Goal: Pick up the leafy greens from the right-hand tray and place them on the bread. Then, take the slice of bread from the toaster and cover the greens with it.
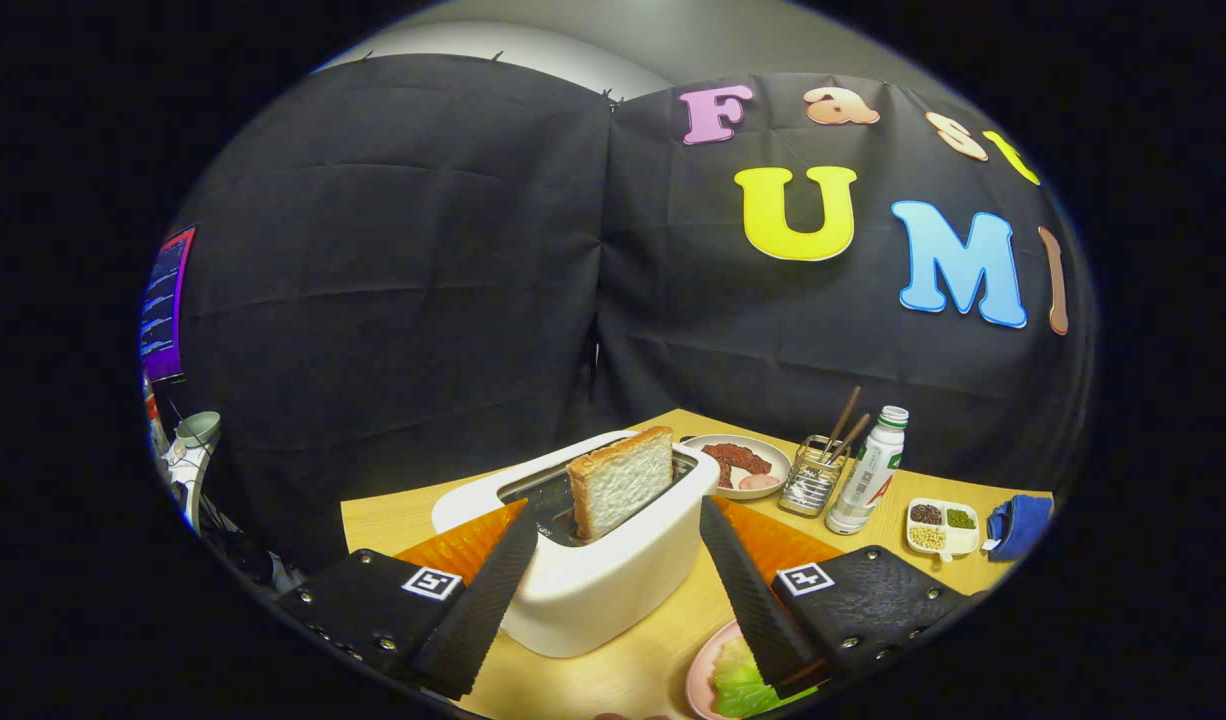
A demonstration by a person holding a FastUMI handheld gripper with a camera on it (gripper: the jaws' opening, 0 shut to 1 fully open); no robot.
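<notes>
The claw (pixel 613 540) hangs with its two fingers (pixel 493 580) spread wide apart, gripping nothing, one on each side of a white rounded toaster (pixel 593 580) that stands on the pale wooden bench (pixel 393 520). A square slice of toasted bread with a brown crust (pixel 621 482) stands upright in the toaster's slot, between the fingers and just ahead of them. Beneath the right finger, a pink plate (pixel 701 672) carries a pale green lettuce leaf (pixel 738 685), partly covered by that finger. Beyond the toaster lies a round white plate with dark red meat (pixel 741 462). Beside it stand a clear holder with brown chopsticks (pixel 815 478) and a white bottle with a green cap (pixel 868 472). Further right are a small divided white dish of beans (pixel 941 527) and a blue cloth (pixel 1018 525).
</notes>
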